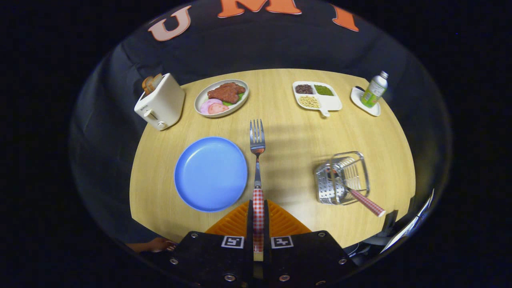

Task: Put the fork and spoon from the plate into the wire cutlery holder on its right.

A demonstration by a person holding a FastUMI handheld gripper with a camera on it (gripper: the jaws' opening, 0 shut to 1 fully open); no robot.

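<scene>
A round wooden desk (pixel 288 132) is sitting in front of the dark booth wall, carrying a toaster (pixel 160 102), food dishes and a small bottle (pixel 375 89) along its far side. The gripper (pixel 258 224) is pinching the fork (pixel 257 160) by its checked handle, both fingers closed on it, the tines pointing straight ahead, away from the fingers. The blue plate (pixel 211 173) is lying bare just to the fork's left. The wire cutlery holder (pixel 343 178) is standing well off to the right, the spoon (pixel 362 200) already leaning in it, handle out. The fork's long axis probably needs tipping upright and carrying rightward over the holder's open top.
</scene>
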